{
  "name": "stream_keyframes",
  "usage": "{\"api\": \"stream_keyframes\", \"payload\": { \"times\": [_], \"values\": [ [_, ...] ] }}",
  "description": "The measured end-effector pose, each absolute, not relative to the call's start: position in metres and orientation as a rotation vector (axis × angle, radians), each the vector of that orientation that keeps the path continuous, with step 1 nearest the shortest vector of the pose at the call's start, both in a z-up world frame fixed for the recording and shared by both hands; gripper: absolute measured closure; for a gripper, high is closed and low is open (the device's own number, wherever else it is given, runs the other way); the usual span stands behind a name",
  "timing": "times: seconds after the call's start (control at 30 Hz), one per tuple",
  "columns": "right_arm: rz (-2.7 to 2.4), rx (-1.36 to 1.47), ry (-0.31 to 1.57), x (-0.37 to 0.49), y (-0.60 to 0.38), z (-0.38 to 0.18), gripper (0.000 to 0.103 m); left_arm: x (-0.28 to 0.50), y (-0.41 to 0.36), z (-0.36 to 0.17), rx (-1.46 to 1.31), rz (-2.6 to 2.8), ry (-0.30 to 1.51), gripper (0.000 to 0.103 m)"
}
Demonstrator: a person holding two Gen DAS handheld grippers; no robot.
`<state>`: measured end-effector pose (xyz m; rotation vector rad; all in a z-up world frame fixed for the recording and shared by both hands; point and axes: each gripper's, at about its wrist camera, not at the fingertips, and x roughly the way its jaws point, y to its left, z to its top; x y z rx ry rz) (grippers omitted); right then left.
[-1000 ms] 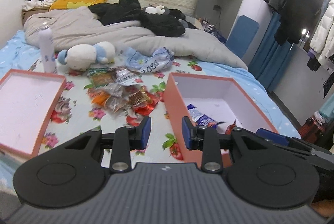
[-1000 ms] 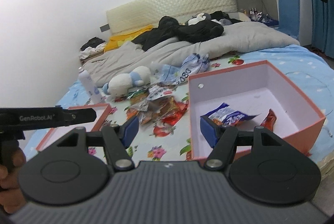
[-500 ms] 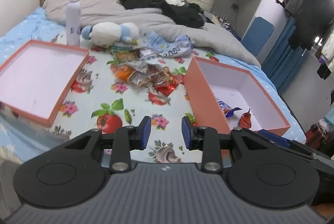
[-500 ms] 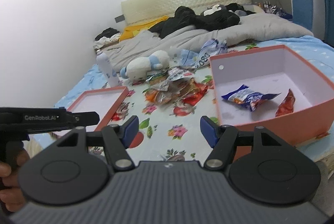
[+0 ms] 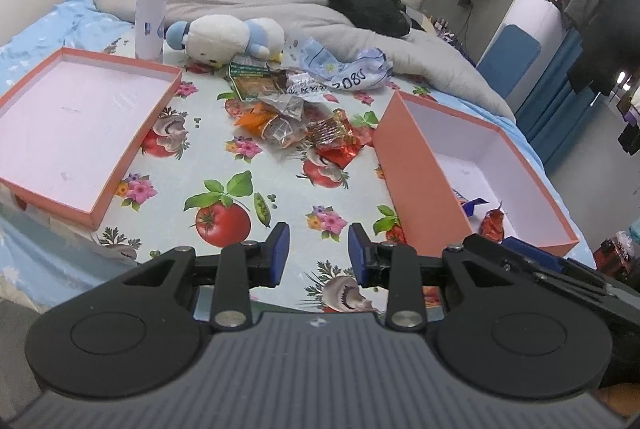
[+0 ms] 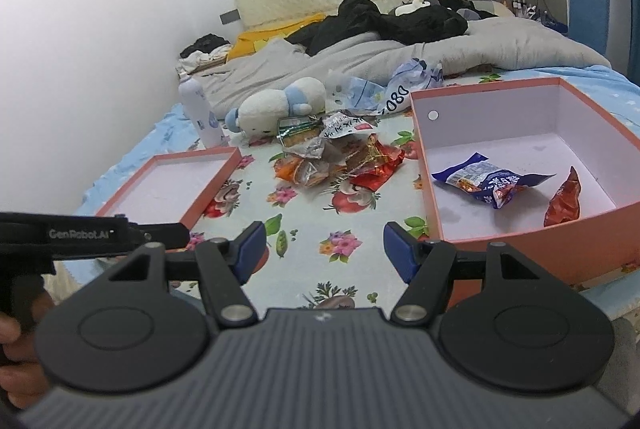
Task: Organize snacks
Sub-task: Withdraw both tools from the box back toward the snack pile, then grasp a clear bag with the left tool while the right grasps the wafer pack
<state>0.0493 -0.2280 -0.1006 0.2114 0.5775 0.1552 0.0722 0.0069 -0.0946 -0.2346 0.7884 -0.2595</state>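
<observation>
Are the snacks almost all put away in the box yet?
Not yet. Two are in the deep orange box: a blue packet and a red packet. Nothing is in hand: the left gripper and right gripper are both open and empty. The snack pile still waits on the bed.

From my left gripper (image 5: pixel 314 251) and right gripper (image 6: pixel 324 249), both wrist cameras looked forward and downward from the bed's near edge, sharing the snack pile (image 5: pixel 298 115), lid (image 5: pixel 80 125) and box (image 6: pixel 532 165).

Empty right claw (image 6: pixel 324 249) gapes over floral sheet (image 6: pixel 304 229), snack pile (image 6: pixel 336 157) ahead.
</observation>
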Motion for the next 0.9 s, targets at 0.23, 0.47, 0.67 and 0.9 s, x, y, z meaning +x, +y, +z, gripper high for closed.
{"api": "stream_keyframes", "payload": {
  "times": [0.23, 0.47, 0.67, 0.9],
  "values": [
    [0.151, 0.207, 0.587, 0.08, -0.223, -0.113, 0.036, 0.113, 0.012, -0.11, -0.213, -0.251, 0.795, 0.066],
    [0.154, 0.182, 0.601, 0.123, -0.206, -0.128, 0.036, 0.166, 0.02, -0.126, -0.205, -0.235, 0.794, 0.061],
    [0.136, 0.199, 0.62, 0.168, -0.199, -0.143, 0.036, 0.21, 0.024, -0.141, -0.22, -0.228, 0.81, 0.055],
    [0.076, 0.208, 0.631, 0.223, -0.198, -0.168, 0.036, 0.267, 0.022, -0.158, -0.207, -0.232, 0.821, 0.04]
  ]
}}
